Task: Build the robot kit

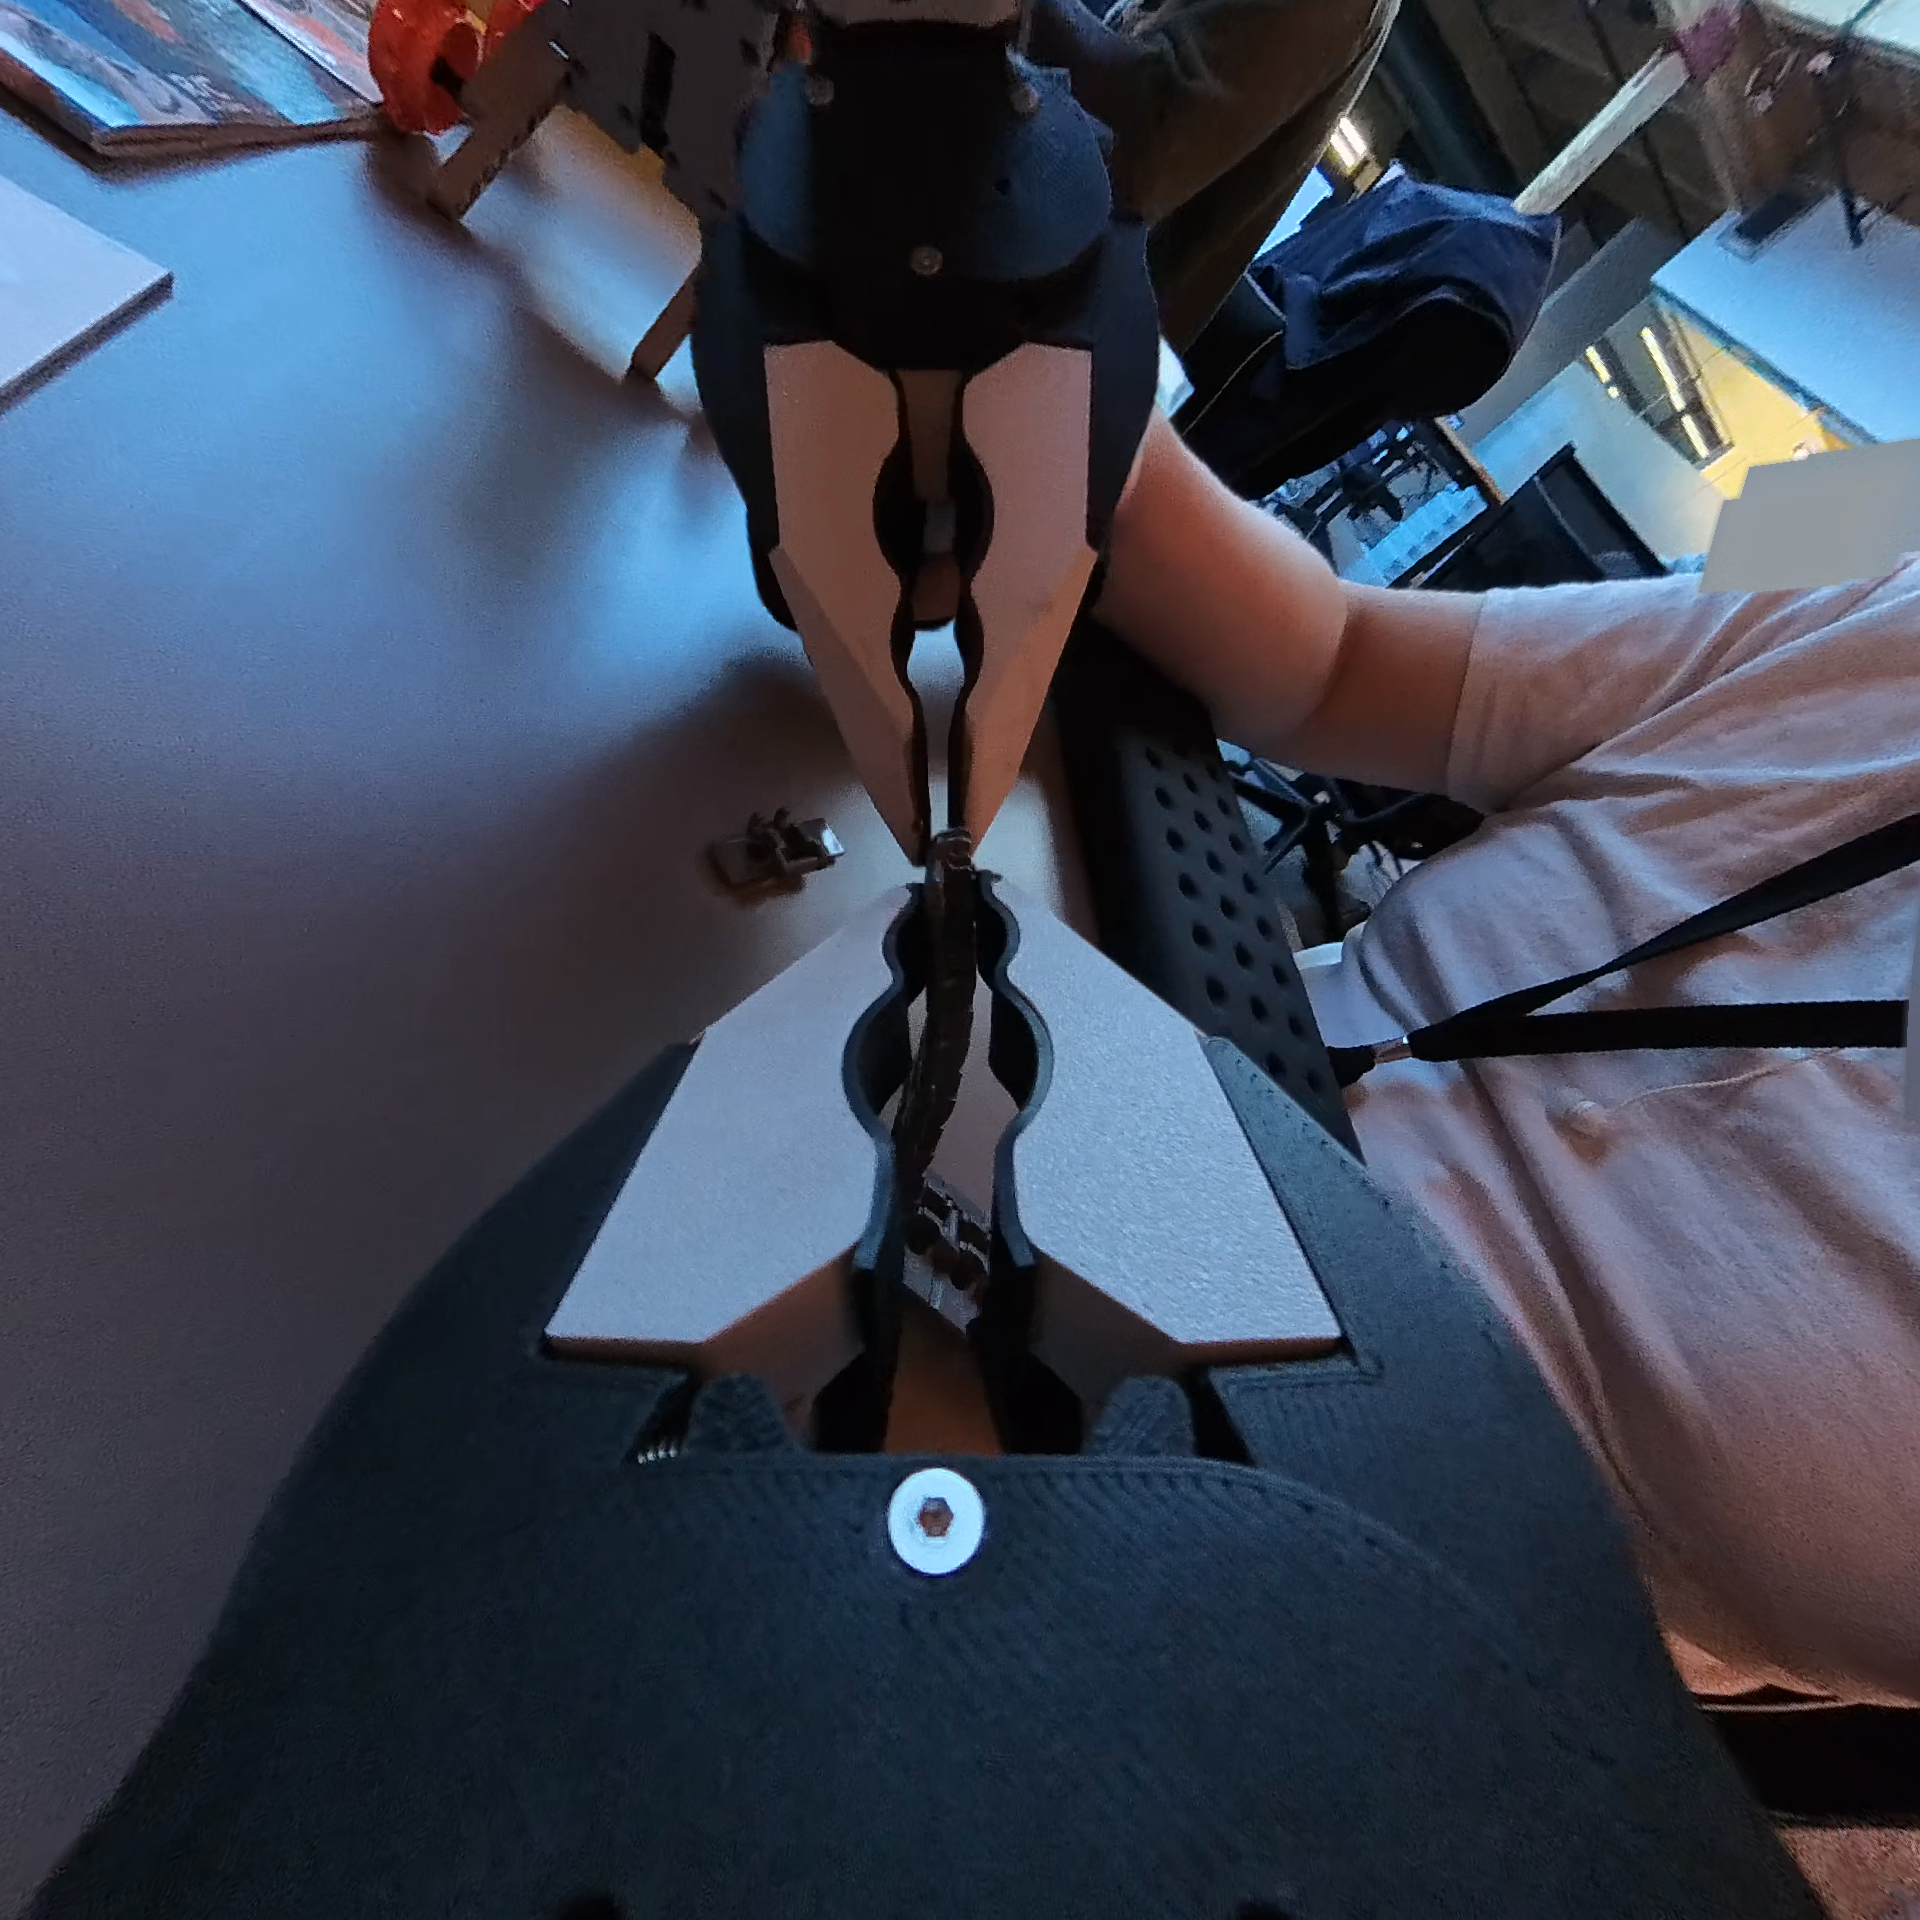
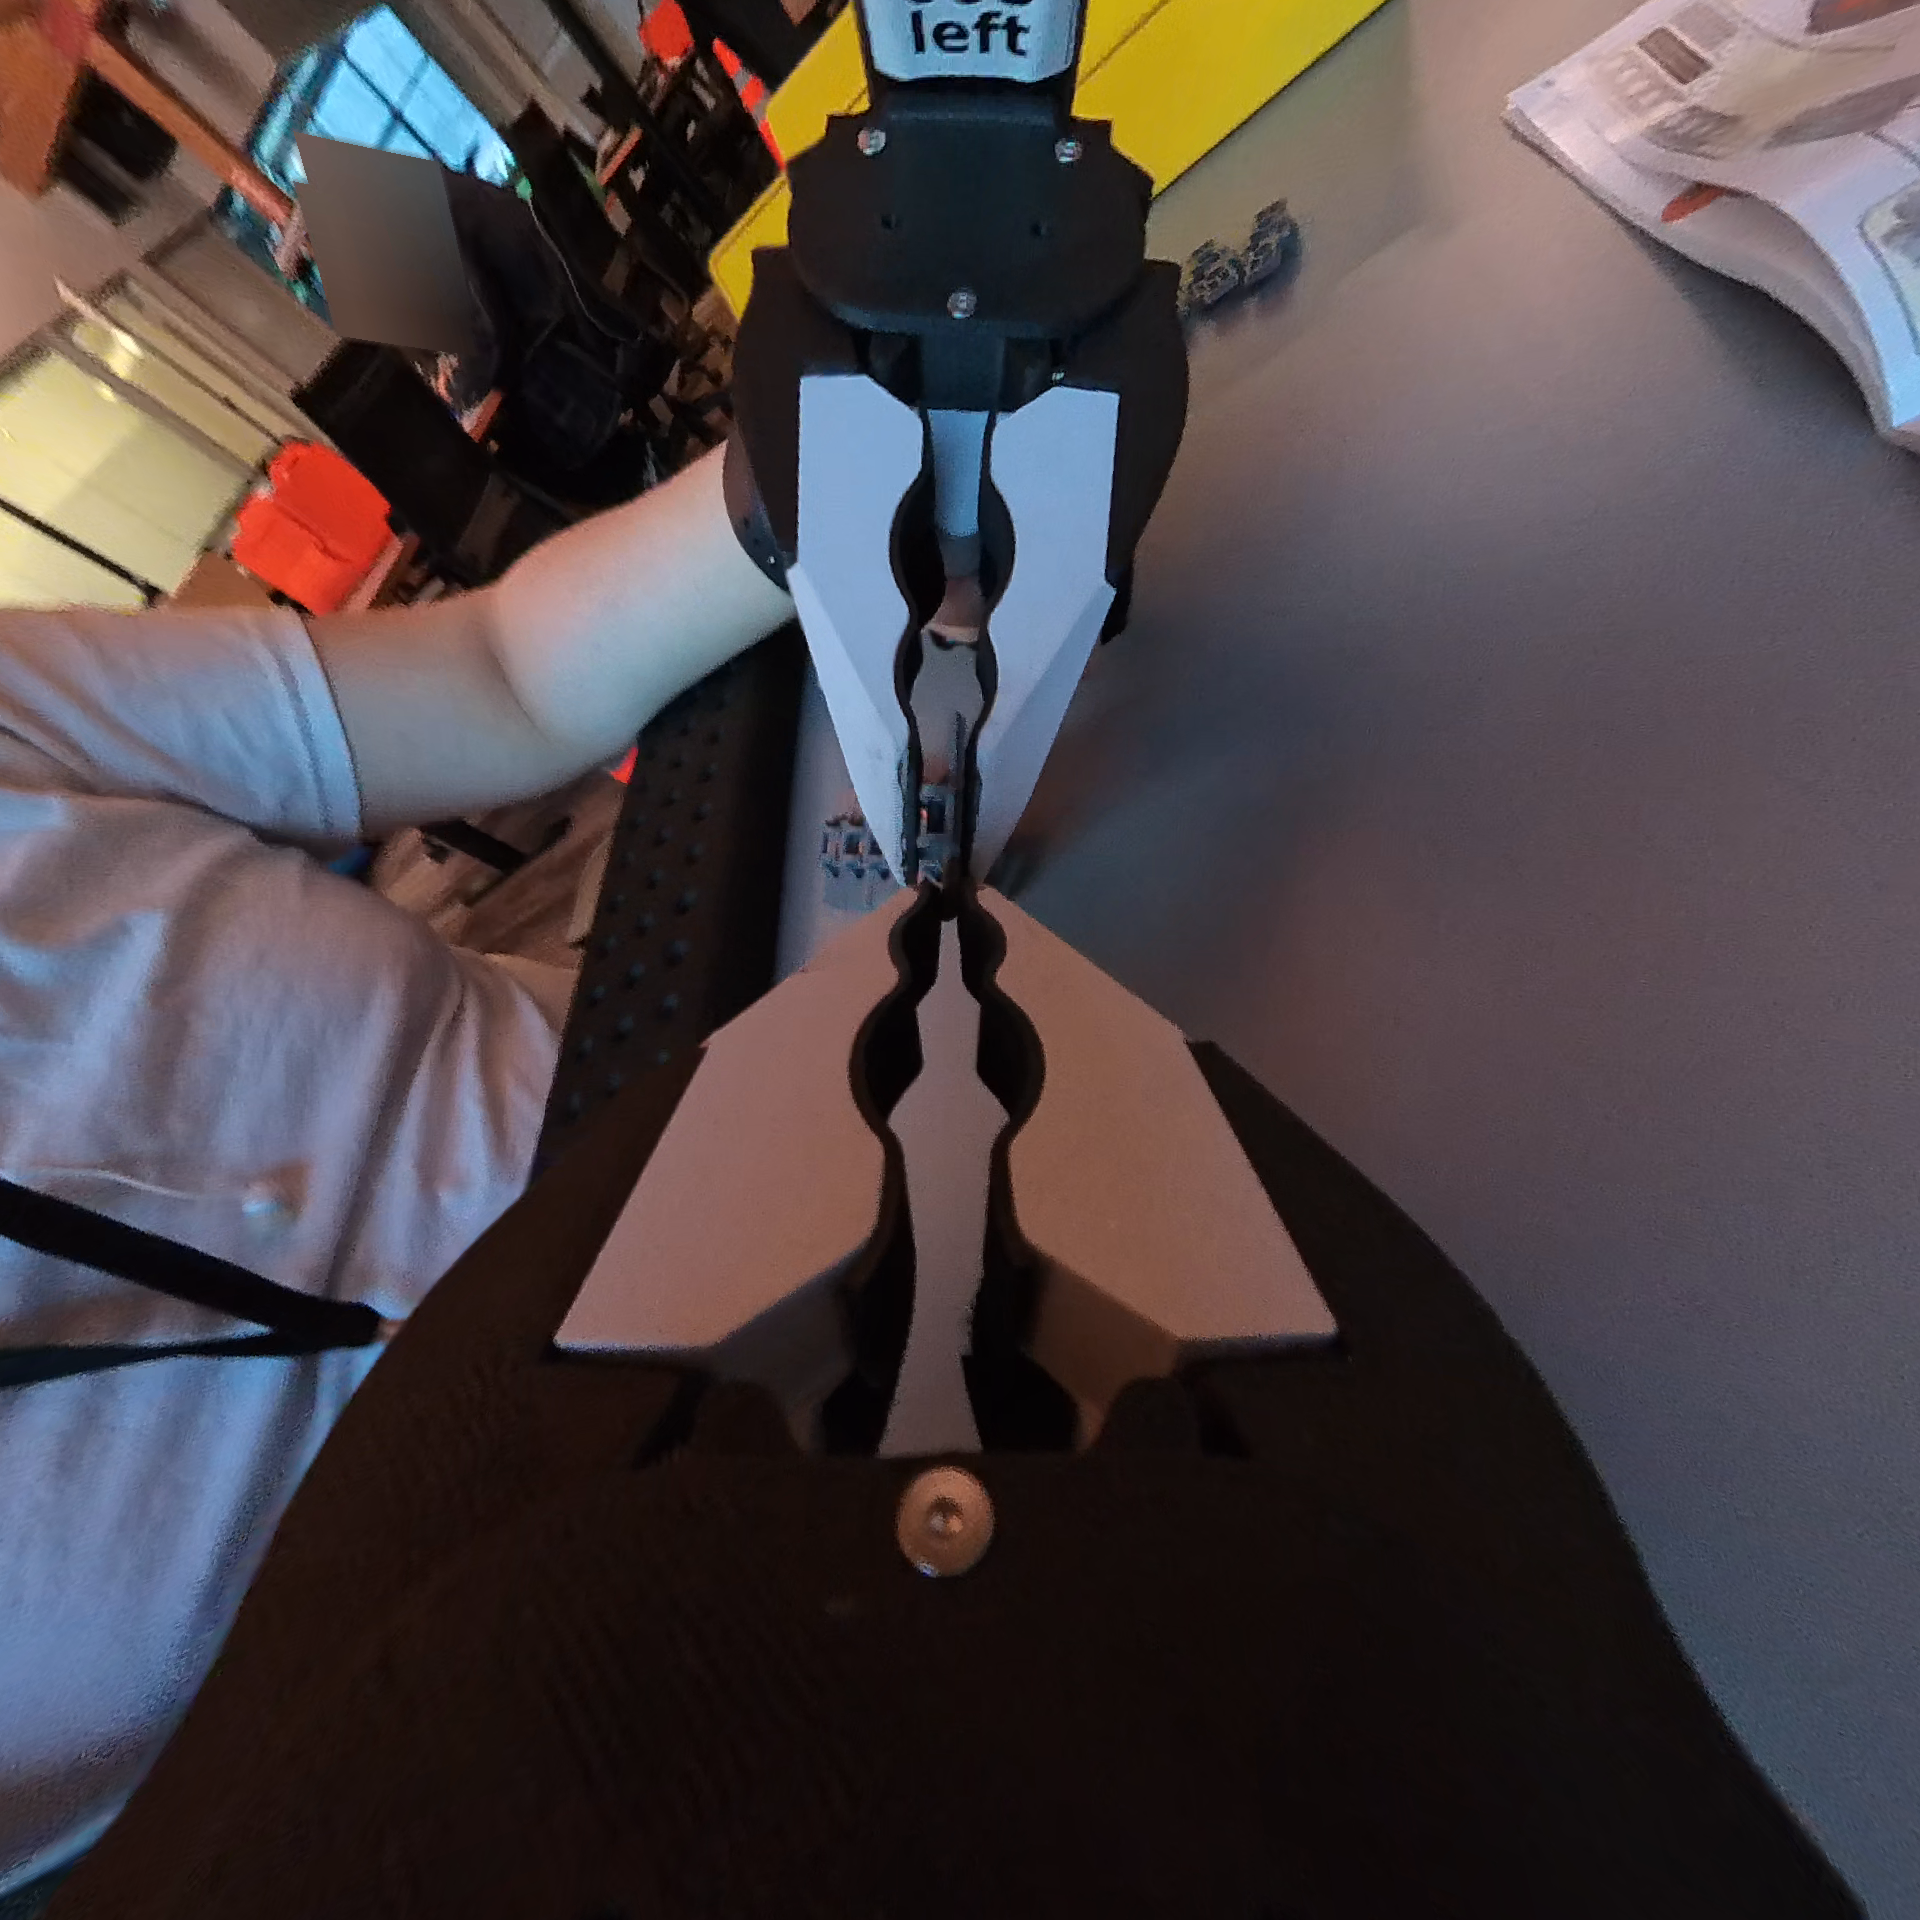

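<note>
My left gripper (image 1: 945,896) fills the bottom of the left wrist view and is shut on a dark linked strip (image 1: 940,1023) that runs back between its fingers. My right gripper (image 1: 943,831) faces it tip to tip from above and pinches the strip's far end. In the right wrist view my right gripper (image 2: 940,912) is at the bottom, its tips closed on the end of the strip (image 2: 935,821). The left gripper (image 2: 940,868) is opposite it and holds that same piece. Both hang a little above the grey table (image 1: 312,727).
A small grey part (image 1: 774,847) lies on the table beside the tips; more small parts (image 2: 1242,260) lie farther off. A black perforated rail (image 1: 1195,883) edges the table by the person's arm (image 1: 1247,603). An open booklet (image 2: 1714,156), a yellow board (image 2: 1143,94) and an orange object (image 1: 426,52) sit at the far edges. Left and right tips are no more than a few centimetres apart. Both grippers' tips are roughly 30 cm from the orange object (image 1: 426,52).
</note>
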